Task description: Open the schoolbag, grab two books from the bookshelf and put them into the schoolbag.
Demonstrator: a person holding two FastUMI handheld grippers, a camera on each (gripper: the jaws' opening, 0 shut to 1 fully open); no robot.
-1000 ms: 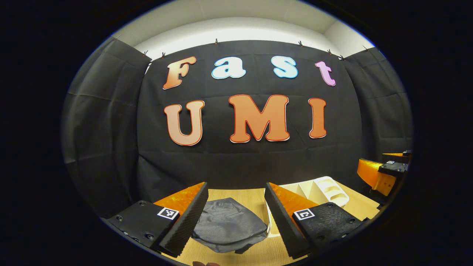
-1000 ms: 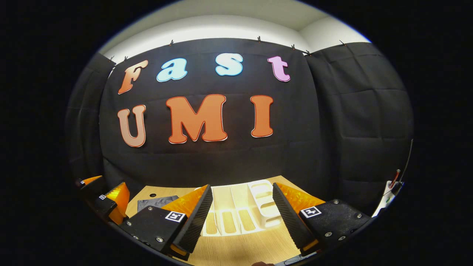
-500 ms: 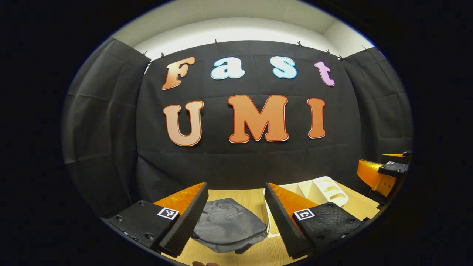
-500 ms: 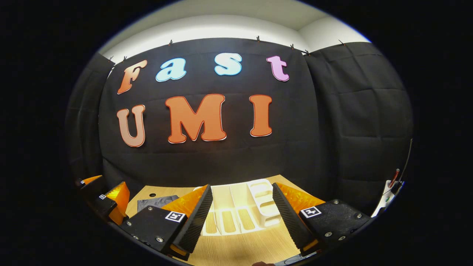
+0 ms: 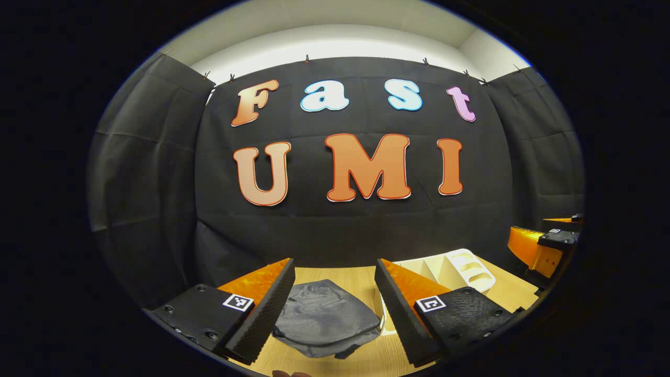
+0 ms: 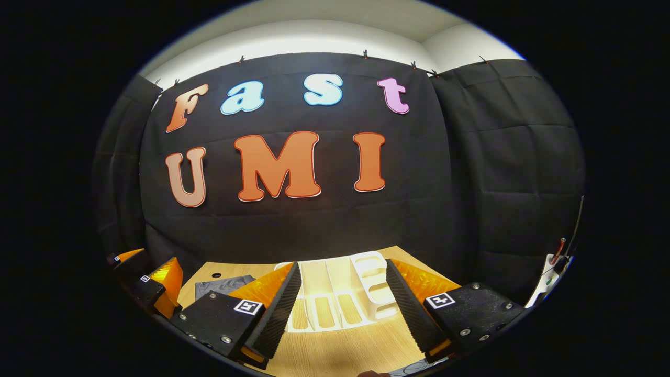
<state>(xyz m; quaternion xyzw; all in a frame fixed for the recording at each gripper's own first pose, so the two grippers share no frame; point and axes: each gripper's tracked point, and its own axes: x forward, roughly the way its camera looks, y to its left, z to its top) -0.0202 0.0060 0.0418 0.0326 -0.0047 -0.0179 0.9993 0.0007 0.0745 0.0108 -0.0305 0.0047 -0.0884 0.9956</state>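
A dark grey schoolbag [image 5: 325, 318] lies flat and zipped on the wooden table [image 5: 361, 283], straight ahead of my left gripper [image 5: 333, 306], which hangs open above it. To the bag's right stands a white slotted bookshelf [image 5: 455, 267]; I see no books in its slots. In the right gripper view the bookshelf [image 6: 340, 298] sits between the spread fingers of my open right gripper [image 6: 343, 309], a little beyond them. The schoolbag's corner [image 6: 220, 287] shows at the left there, near the left gripper [image 6: 152, 285]. The right gripper [image 5: 544, 243] appears at the far right of the left gripper view.
Black cloth walls close in the table at the back and on both sides. A small hole [image 6: 215, 275] marks the tabletop near the back left. A white stand with a red part [image 6: 554, 267] is at the far right edge.
Both views have tilted very slightly, showing a bit more of the table. The grippers stay open and nothing on the table has moved.
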